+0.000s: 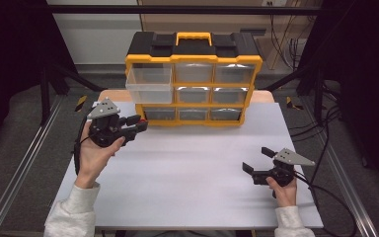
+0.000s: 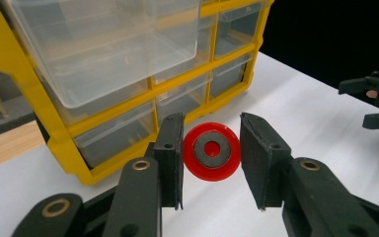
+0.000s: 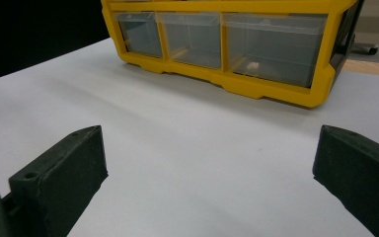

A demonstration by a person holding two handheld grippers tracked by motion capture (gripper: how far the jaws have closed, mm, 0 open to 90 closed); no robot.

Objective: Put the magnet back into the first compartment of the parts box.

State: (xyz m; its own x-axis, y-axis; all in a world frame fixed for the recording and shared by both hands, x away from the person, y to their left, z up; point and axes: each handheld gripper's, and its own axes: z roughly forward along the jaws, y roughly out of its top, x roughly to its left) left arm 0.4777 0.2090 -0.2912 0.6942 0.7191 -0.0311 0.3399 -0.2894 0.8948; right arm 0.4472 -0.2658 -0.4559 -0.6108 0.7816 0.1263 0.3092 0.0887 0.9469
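A red disc (image 2: 211, 167) with a grey ring at its centre sits between the jaws of my left gripper (image 2: 211, 129), which is shut on its two sides. In the high view the left gripper (image 1: 139, 123) hangs above the table's left part, just in front of the lower left corner of a yellow and black drawer cabinet (image 1: 193, 79). The cabinet's top left clear drawer (image 1: 149, 81) is pulled out, and it looms above the disc (image 2: 113, 44). My right gripper (image 1: 256, 159) stands open low over the white table (image 1: 187, 163) at the right, nothing between its jaws (image 3: 209, 163).
The cabinet holds rows of clear drawers (image 3: 271, 42), the others pushed in. Bare white tabletop (image 3: 187, 123) lies between my right gripper and the cabinet's bottom row. The right gripper's jaws (image 2: 375, 98) show far off at the edge of the left gripper view. Dark floor and metal rails surround the table.
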